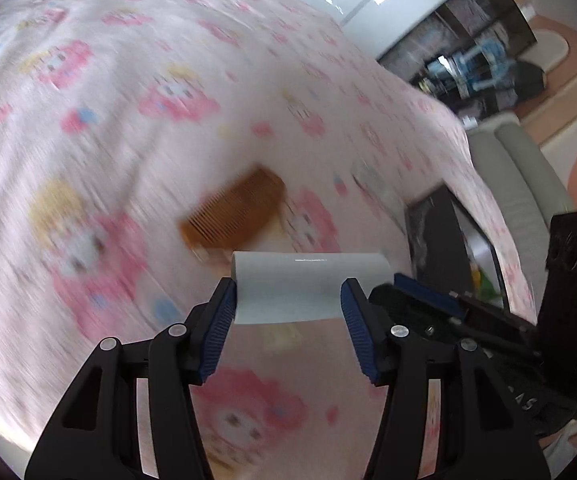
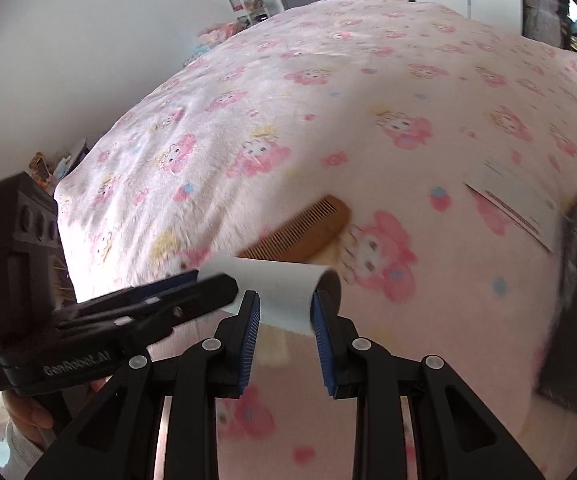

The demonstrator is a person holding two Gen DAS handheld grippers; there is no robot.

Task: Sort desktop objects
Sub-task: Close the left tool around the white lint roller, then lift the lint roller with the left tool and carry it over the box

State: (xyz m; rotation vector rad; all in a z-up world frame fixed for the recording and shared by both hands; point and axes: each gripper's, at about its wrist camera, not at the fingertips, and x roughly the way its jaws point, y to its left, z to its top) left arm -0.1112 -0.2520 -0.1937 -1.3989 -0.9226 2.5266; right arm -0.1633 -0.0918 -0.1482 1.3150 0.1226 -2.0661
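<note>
I hold a white roll (image 2: 278, 294) in my right gripper (image 2: 284, 312), just this side of the comb (image 2: 308, 232). My left gripper (image 1: 288, 300) stands half-wide around it, pads seemingly apart. Comb and card (image 2: 516, 196) remain unsorted, I judge.

The left gripper (image 1: 288, 306) and right gripper (image 2: 284, 312) are being seen with black linkage arms, ribbed blue pads, silver rivets, and white "GenRobot.AI" lettering.

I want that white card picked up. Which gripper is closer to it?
Right. The right gripper sits left of the white card; the left gripper is farther left still.
</note>
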